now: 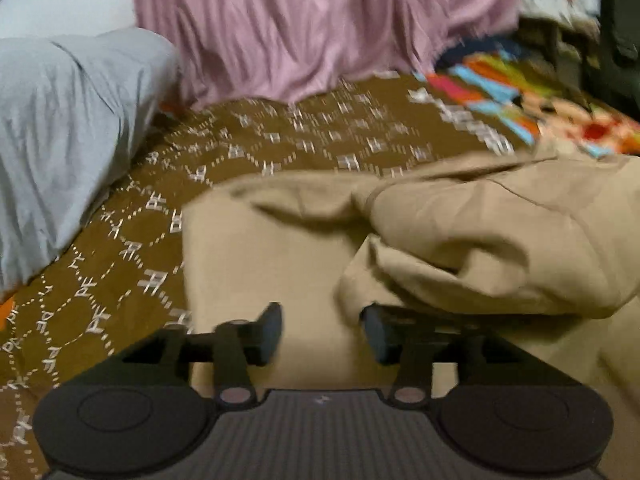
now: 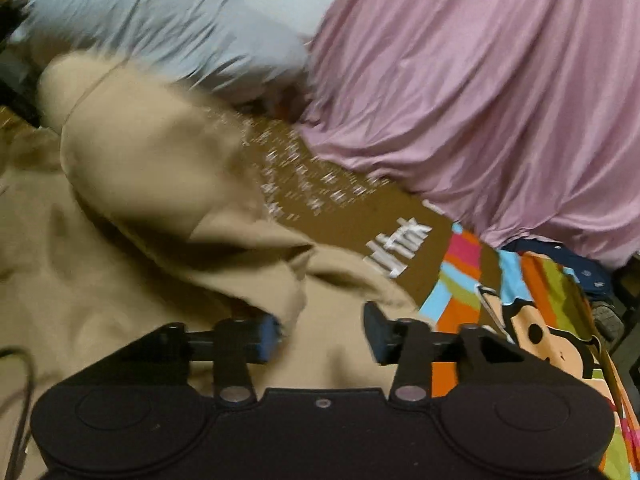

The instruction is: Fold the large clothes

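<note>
A large tan garment lies rumpled on a brown patterned bedspread, one layer folded over its flat lower part. My left gripper hovers low over the flat tan cloth with its jaws open; the folded layer's edge lies just beyond its right finger, and nothing is pinched. In the right wrist view the same tan garment bulges up at the left. My right gripper is open above its near edge, and a loose flap lies by its left finger.
A light blue-grey pillow lies at the left and a draped pink sheet hangs behind the bed. A bright cartoon-print cloth covers the bed to the right. A dark cable runs at the lower left.
</note>
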### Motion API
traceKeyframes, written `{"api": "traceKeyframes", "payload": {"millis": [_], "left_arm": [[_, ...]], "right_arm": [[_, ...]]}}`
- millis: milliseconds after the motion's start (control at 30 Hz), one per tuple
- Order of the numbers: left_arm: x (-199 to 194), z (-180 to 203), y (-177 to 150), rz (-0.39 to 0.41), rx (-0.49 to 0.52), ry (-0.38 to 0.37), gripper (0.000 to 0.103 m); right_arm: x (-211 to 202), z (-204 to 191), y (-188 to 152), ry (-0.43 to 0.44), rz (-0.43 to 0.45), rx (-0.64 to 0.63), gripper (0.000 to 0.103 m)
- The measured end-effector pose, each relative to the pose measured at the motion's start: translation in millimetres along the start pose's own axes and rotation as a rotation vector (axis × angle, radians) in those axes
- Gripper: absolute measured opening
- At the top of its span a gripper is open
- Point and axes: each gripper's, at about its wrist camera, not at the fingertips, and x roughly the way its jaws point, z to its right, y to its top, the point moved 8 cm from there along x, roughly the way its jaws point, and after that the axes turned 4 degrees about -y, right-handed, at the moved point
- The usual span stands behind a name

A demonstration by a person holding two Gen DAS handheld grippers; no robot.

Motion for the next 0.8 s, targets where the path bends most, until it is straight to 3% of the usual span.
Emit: {"api": "traceKeyframes", "payload": {"millis": [67, 100, 200, 300, 367, 433, 533, 633, 700, 800], "left_arm": [[-12, -5, -14, -0.020, 0.005, -0.002, 0.072], [-17, -9, -19, -0.028, -0.002, 0.001, 0.074], [-32, -24, -29, -0.046, -0.092, -0.017, 0.073], [-48, -35, -26, -0.011, -0.235, -0.080, 0.068], [-52, -37, -19, 0.008, -0.329, -0.130, 0.068], [-46, -39, -11, 0.008, -0.419, -0.160, 0.068], [-26, -34, 0, -0.037, -0.548, -0.195, 0.063], [-4, -26, 7, -0.078, -0.652, -0.237, 0.063], [10, -23, 9, -0.111, -0.700, -0.240, 0.057], [31, -17, 10, -0.154, -0.696, -0.215, 0.040]], "right_arm": [[-12, -6, -6, 0.032, -0.018, -0.029, 0.060], [-18, -9, -9, 0.039, -0.029, -0.042, 0.061], [-35, -8, -18, 0.067, -0.067, -0.021, 0.064], [-50, 12, -22, 0.066, -0.091, 0.114, 0.066], [-59, 25, -23, 0.069, -0.113, 0.260, 0.066], [-60, 38, -27, 0.122, -0.164, 0.496, 0.066], [-54, 41, -33, 0.207, -0.235, 0.831, 0.064], [-39, 37, -34, 0.280, -0.281, 1.067, 0.062], [-24, 33, -35, 0.327, -0.315, 1.201, 0.061], [-2, 31, -35, 0.392, -0.364, 1.375, 0.058]]}}
